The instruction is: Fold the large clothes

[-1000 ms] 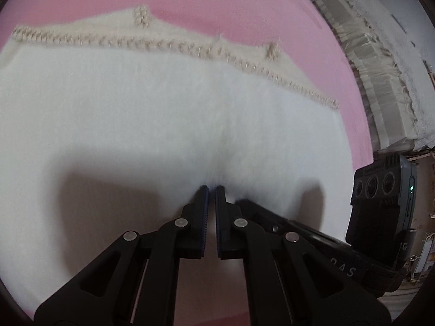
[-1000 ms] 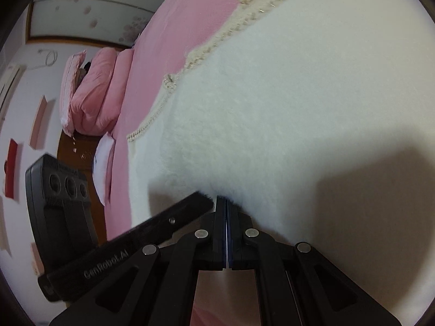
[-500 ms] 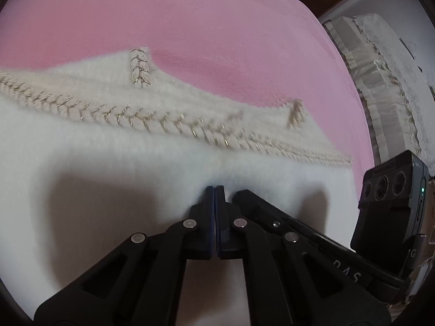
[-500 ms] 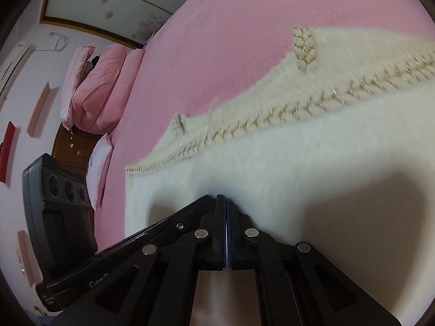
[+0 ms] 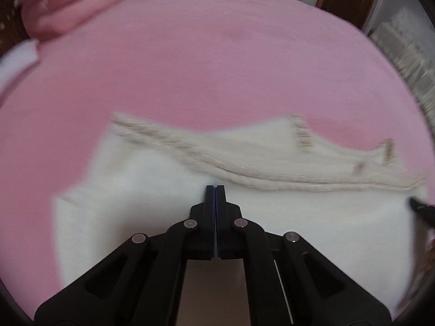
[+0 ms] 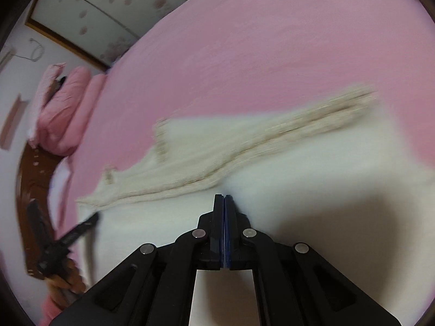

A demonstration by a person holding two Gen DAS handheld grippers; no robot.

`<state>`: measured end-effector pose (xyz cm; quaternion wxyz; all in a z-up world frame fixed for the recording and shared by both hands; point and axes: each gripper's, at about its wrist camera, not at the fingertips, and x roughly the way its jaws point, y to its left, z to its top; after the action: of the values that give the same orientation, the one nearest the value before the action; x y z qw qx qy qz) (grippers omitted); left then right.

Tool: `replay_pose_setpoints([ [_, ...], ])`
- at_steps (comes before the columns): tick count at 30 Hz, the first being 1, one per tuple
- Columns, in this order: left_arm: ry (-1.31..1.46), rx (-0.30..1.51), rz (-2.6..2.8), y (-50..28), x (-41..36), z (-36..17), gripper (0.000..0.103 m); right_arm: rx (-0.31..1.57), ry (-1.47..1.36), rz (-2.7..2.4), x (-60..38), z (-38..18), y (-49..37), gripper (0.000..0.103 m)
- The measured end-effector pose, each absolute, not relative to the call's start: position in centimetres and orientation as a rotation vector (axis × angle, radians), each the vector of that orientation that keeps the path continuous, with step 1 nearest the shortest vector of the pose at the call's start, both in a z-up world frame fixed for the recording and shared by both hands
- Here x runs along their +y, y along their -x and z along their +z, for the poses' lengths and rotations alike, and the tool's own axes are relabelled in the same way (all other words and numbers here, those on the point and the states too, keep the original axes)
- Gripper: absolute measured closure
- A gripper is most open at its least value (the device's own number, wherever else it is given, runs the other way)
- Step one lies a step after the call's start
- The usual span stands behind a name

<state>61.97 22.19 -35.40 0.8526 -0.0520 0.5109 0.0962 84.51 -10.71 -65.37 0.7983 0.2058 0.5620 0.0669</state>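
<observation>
Left view: our left tongs (image 5: 216,187) are pinched tight on the white garment (image 5: 152,190), which spreads ahead & both sides over the pink bed (image 5: 217,68). Right view: right tongs (image 6: 224,196) likewise clamp its fabric w/ braided trim (image 6: 272,138) just ahead. We judge it soft, light, floppy; best taken at the edges.

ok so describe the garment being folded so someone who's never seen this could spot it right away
Start at the wide pink bed that fills both views. On its near part lies the white fluffy garment, pinched by the left hand-held gripper and the right hand-held gripper. It is the only white fabric on the pink sheet, with a beige braided trim along its far edge, unlike the pink bedding piled at the head.
</observation>
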Motion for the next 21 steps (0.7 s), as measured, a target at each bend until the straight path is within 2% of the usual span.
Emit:
replay_pose_setpoints([
  [2, 0.108, 1.080, 0.287, -61.7, 25.7, -35.8, 0.102, 1.213, -0.384, 0.056, -13.8, -64.8, -84.5, 0.103],
  [5, 0.282, 1.102, 0.286, -62.0, 29.8, -36.6, 0.102, 1.199, -0.300, -0.100, -17.3, -64.0, -84.1, 0.103],
  [7, 0.275, 1.113, 0.276, -62.2, 30.1, -35.9, 0.102, 1.201, -0.297, -0.123, -17.6, -63.7, -84.4, 0.103],
  [11, 0.260, 1.131, 0.155, -60.5, 28.4, -33.9, 0.102, 1.183, -0.113, -0.211, -12.6, -62.1, -85.7, 0.103],
  [13, 0.177, 1.164, 0.136, -60.2, 26.2, -34.3, 0.102, 1.168, -0.088, -0.117, -9.8, -61.9, -86.5, 0.103],
  [15, 0.094, 1.178, 0.163, -59.4, 24.9, -35.3, 0.102, 1.229, -0.047, -0.090, -8.1, -63.2, -86.6, 0.103],
  [21, 0.266, 1.159, 0.130, -54.7, 26.9, -36.7, 0.100, 1.259, -0.093, -0.101, -8.6, -63.5, -82.7, 0.103],
])
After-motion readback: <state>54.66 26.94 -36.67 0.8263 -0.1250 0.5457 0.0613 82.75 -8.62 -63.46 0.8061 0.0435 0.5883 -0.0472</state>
